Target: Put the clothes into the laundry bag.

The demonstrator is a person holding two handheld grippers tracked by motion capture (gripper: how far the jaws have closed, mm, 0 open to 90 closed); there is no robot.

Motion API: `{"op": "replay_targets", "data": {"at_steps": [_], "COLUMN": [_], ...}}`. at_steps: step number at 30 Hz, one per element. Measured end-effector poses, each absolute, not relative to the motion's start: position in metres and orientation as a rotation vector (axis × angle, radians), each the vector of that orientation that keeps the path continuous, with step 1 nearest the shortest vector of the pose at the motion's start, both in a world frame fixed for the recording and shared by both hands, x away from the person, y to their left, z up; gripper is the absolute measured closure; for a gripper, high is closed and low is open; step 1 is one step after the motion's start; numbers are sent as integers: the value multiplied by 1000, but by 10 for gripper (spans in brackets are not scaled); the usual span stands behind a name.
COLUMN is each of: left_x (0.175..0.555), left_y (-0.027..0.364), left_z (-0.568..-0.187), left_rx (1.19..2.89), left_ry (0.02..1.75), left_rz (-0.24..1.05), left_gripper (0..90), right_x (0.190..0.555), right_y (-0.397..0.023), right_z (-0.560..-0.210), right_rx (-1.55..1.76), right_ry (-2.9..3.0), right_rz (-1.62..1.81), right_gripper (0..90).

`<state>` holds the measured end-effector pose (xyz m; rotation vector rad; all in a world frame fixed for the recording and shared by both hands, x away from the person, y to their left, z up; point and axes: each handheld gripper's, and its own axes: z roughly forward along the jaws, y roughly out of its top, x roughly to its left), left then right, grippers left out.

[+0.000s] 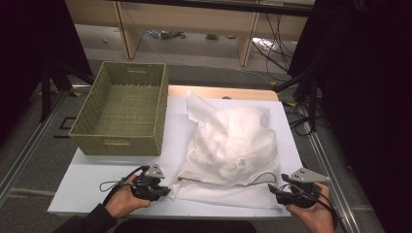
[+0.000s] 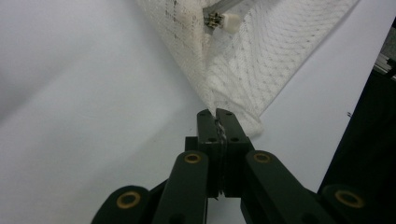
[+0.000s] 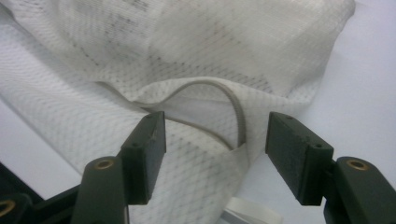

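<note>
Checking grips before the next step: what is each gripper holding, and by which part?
The left gripper pinches the mesh laundry bag by its near corner; the right gripper holds nothing.

No legible text — anywhere.

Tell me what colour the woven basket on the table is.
Olive green, a woven basket; the high view shows it best.

We see the basket at the desk's far left corner, with the mesh bag just to its right, reaching from the far edge down to the near edge. At the near edge, the left gripper sits at the bag's near left corner and the right gripper at its near right corner.
</note>
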<state>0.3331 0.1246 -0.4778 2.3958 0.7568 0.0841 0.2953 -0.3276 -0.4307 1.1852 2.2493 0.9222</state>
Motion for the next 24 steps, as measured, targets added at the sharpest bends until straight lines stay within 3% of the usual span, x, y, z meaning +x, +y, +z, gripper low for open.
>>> {"op": "replay_targets", "data": {"at_steps": [3, 7, 13, 24], "left_x": [330, 324, 318, 307], "left_y": [124, 122, 126, 137], "left_z": [-475, -473, -462, -449], "left_rx": [2402, 2292, 2224, 2128], "left_ry": [715, 803, 842, 865], "left_rz": [101, 118, 205, 233], "left_gripper": [849, 644, 439, 322], "right_x": [291, 286, 283, 278], "right_y": [-326, -320, -317, -312], "right_z": [-431, -434, -432, -432], "right_rx": [1161, 1150, 1151, 1141], "right_ry": [2245, 2262, 2251, 2274], "right_rz": [928, 960, 976, 1022], "right_gripper": [391, 385, 372, 365]}}
